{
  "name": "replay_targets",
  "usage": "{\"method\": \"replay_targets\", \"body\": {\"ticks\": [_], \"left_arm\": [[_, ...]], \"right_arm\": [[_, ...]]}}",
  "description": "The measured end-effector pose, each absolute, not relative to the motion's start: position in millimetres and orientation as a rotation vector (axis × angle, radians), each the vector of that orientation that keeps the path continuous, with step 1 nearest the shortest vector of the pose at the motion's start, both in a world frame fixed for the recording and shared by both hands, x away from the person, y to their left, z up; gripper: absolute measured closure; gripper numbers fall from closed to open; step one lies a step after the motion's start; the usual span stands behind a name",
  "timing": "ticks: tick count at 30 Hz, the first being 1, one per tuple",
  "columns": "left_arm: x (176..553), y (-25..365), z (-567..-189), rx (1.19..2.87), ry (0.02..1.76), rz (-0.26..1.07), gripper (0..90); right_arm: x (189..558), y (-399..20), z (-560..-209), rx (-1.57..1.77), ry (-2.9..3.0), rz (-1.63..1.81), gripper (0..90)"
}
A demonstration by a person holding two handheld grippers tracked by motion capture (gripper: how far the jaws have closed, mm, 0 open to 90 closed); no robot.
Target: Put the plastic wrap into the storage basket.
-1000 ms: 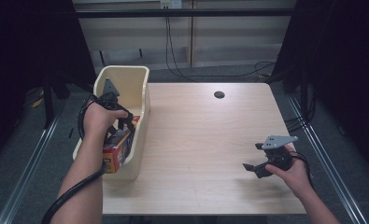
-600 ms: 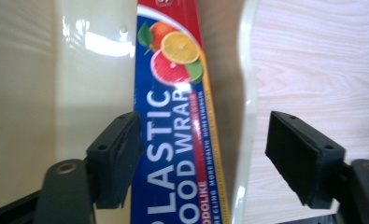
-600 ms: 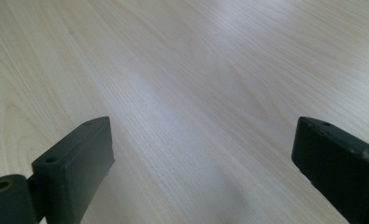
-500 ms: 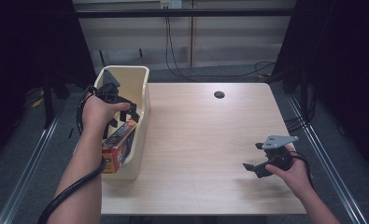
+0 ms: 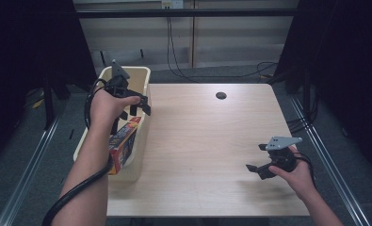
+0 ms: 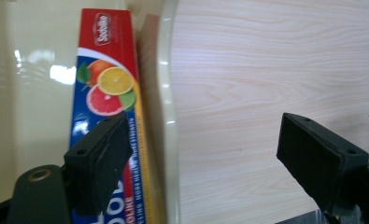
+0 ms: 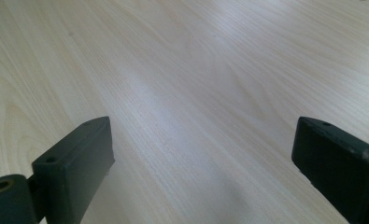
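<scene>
A light wooden table (image 5: pixel 212 155) fills the middle of the room, with a small dark round hole (image 5: pixel 221 95) in its top near 12 o'clock. Grey floor (image 5: pixel 28 155) shows at 9 and 3 o'clock, crossed by metal rails (image 5: pixel 332 165). At 12 o'clock stands a pale panelled wall (image 5: pixel 193 35), with black cables (image 5: pixel 174 52) hanging down it to the floor. Black curtains (image 5: pixel 343 56) darken both upper corners. Light is even and soft.
</scene>
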State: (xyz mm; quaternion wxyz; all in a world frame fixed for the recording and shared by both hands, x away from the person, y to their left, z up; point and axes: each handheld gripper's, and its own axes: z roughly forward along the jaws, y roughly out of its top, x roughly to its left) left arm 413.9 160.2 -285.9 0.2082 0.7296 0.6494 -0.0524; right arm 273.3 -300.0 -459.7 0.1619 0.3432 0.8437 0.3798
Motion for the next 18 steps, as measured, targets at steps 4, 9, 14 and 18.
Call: {"method": "replay_targets", "body": {"ticks": [4,9,14,18], "left_arm": [[413,151,-285,2.043,1.774,-0.154,17.0],[413,137,-282,2.057,1.73,-0.138,15.2],[413,127,-283,2.068,1.692,-0.138,14.0],[412,118,-283,2.083,1.66,-0.13,13.1]], "right_arm": [[273,-300,-460,0.984,2.405,1.082,5.4],[273,-300,-460,0.982,2.405,1.082,5.4],[273,-300,-459,0.975,2.402,1.085,5.4],[273,-300,-459,0.977,2.401,1.086,5.4]]}}
